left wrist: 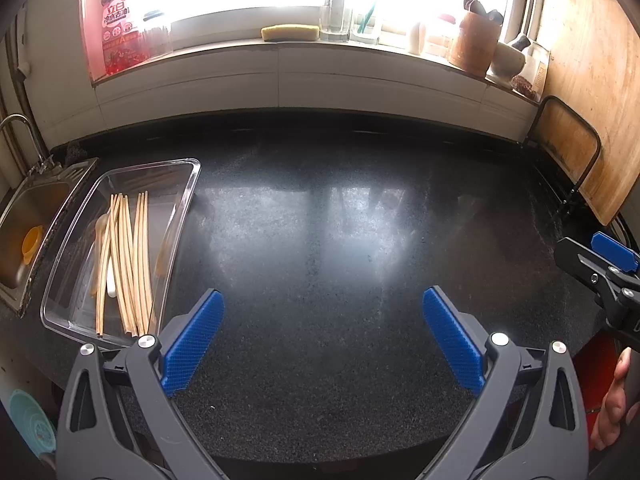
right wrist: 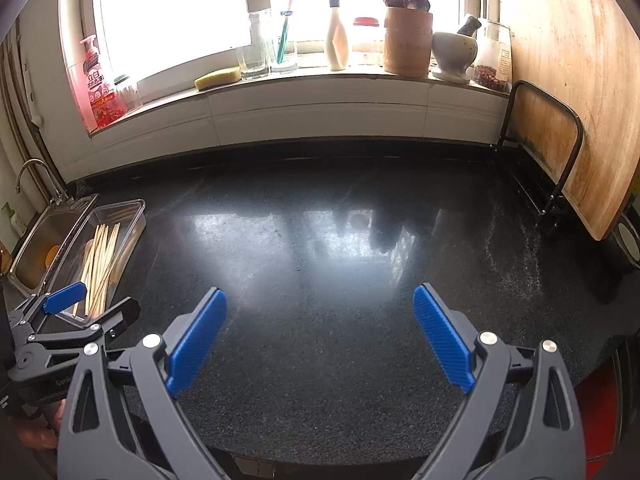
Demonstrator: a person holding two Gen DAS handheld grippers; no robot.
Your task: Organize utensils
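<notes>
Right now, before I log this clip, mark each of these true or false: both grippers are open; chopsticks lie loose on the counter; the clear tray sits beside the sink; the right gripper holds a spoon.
1. Both grippers are open. True: the left gripper and right gripper are spread and empty.
2. Chopsticks lie loose on the counter. False: the chopsticks lie inside the clear tray.
3. The clear tray sits beside the sink. True.
4. The right gripper holds a spoon. False: it holds nothing.
</notes>
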